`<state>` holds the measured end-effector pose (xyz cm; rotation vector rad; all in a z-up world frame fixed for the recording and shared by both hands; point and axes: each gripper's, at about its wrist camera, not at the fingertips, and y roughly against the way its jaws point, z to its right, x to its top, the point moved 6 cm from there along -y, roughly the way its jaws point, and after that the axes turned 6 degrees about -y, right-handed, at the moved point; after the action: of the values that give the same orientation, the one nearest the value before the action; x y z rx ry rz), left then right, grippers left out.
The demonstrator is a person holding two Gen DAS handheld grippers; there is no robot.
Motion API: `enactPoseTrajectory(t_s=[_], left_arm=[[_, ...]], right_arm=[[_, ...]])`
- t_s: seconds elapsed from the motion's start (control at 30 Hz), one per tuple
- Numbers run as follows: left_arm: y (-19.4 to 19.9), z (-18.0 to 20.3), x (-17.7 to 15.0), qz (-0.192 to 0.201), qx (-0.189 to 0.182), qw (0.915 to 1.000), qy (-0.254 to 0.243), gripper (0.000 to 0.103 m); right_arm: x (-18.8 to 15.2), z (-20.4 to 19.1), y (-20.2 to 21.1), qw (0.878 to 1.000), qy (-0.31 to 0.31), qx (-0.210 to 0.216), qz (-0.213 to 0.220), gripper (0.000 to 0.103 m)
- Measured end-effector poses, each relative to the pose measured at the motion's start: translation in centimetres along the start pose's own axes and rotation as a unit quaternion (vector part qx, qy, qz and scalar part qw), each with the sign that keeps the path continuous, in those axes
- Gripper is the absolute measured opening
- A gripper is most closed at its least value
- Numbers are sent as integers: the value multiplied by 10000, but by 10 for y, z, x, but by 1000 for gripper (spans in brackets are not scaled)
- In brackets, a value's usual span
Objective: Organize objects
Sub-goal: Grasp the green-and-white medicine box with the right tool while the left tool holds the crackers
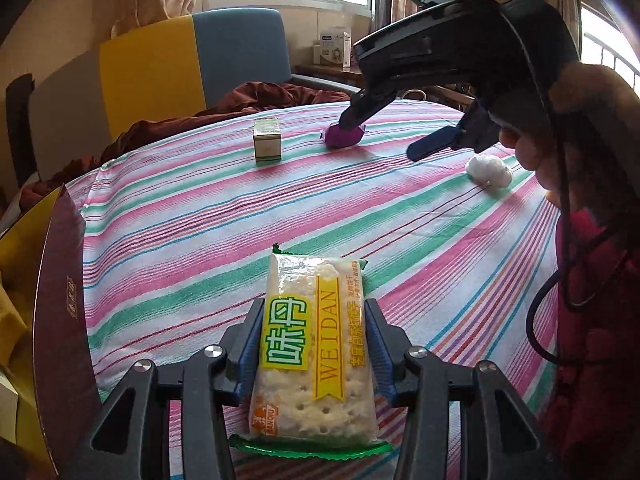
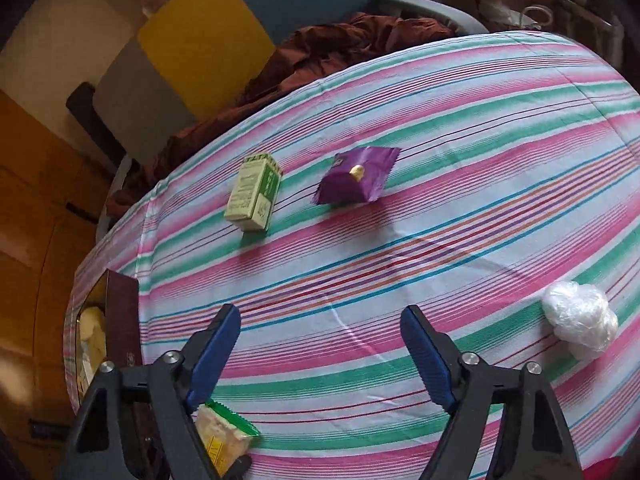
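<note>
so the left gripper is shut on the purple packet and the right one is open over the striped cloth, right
Not quite: the left gripper is shut on the cracker packet, not the purple one. The left wrist view shows it pinched between the jaws. The purple packet lies free on the striped cloth, as the right wrist view shows. The right gripper is open over the cloth, as you said.

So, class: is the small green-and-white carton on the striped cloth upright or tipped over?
Upright: the small green-and-white carton stands on one end, its top flap uppermost, on the striped cloth.

Open cloth [image 2: 360,280] before green box [image 2: 254,196], purple packet [image 2: 356,180]
</note>
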<state>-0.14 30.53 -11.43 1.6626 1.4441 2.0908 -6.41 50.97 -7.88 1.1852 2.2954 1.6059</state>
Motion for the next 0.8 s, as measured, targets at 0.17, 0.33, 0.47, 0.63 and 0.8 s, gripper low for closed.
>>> enactPoseTrajectory(t_s=[0.17, 0.33, 0.47, 0.63, 0.8], left_arm=[[-3, -2, 2, 67, -121, 9998, 119, 47], [-6, -3, 3, 96, -182, 9996, 180, 47], [-11, -2, 6, 107, -230, 9994, 214, 47], [-8, -6, 2, 125, -275, 9992, 254, 47], [-6, -5, 0, 135, -275, 9992, 257, 47]], right_arm=[[17, -30, -24, 9987, 460, -129, -185, 63], [65, -66, -57, 9965, 740, -350, -166, 63], [94, -80, -92, 9947, 763, -618, -309, 63], [91, -79, -120, 9844, 1257, -1163, -412, 29], [50, -77, -102, 9697, 2044, -1129, -719, 30]])
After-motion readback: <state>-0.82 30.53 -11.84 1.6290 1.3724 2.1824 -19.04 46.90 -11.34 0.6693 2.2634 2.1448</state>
